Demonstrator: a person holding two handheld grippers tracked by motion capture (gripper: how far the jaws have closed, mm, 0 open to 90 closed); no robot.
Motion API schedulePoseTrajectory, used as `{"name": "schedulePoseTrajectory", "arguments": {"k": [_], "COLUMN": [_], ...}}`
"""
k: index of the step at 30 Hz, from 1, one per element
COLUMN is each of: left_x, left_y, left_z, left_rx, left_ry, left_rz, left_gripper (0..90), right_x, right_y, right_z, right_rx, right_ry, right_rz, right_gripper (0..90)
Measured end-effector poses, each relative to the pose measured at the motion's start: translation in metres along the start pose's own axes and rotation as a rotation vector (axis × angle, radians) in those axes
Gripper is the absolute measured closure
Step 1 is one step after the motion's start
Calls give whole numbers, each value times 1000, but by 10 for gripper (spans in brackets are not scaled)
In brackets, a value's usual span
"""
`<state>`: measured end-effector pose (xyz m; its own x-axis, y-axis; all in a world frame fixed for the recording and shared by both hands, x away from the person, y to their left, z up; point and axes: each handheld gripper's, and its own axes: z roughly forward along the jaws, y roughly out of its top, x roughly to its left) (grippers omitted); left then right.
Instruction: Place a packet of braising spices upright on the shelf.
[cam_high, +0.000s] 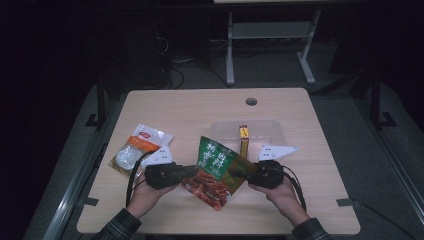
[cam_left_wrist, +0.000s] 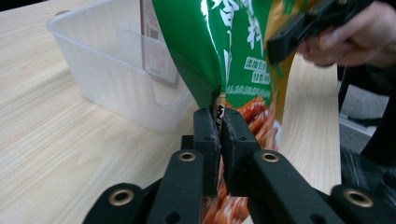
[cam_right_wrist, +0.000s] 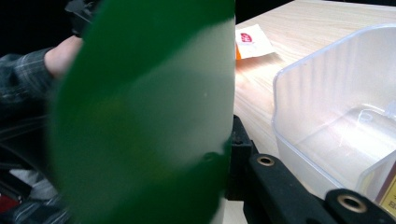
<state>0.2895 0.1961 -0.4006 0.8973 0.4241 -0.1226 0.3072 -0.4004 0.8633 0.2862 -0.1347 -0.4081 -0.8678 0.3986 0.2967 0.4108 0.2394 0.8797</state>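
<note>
Both jaws are clenched on the green packet (cam_high: 218, 172): left gripper (cam_high: 186, 172) at its 9 o'clock edge, right gripper (cam_high: 239, 174) at 3 o'clock. Keep it level and taut, then carry it toward 12 o'clock, over the clear bin (cam_high: 270, 131) on the counter (cam_high: 200, 105).
</note>
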Motion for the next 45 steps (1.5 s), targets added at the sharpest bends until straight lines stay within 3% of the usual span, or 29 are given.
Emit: {"name": "schedulePoseTrajectory", "arguments": {"k": [1, 3, 6, 14, 18, 27, 37, 45], "left_x": [1, 5, 7, 7, 7, 9, 15, 20], "left_y": [0, -2, -2, -9, -14, -24, -34, -35], "left_z": [-1, -3, -4, -3, -3, -4, -5, -2], "left_rx": [10, 22, 53, 91, 109, 131, 188, 196], "left_ry": [18, 14, 65, 67, 64, 68, 81, 69], "left_rz": [7, 5, 29, 43, 47, 11, 2, -6], "left_gripper": [827, 799, 648, 455, 400, 319, 195, 190], "right_x": [0, -1, -1, 1, 0, -2, -5, 1], "right_y": [1, 1, 4, 14, 15, 15, 2, 0], "right_z": [-2, -6, -12, -37, -50, -89, -128, -155], "right_rx": [5, 5, 1, 37, 53, 63, 74, 55], "right_ry": [5, 27, 37, 46, 13, -65, -167, -240], "right_rz": [-10, -16, -28, -72, -78, -81, -40, -17], "right_gripper": [894, 895, 896, 896, 896, 896, 896, 896]}}
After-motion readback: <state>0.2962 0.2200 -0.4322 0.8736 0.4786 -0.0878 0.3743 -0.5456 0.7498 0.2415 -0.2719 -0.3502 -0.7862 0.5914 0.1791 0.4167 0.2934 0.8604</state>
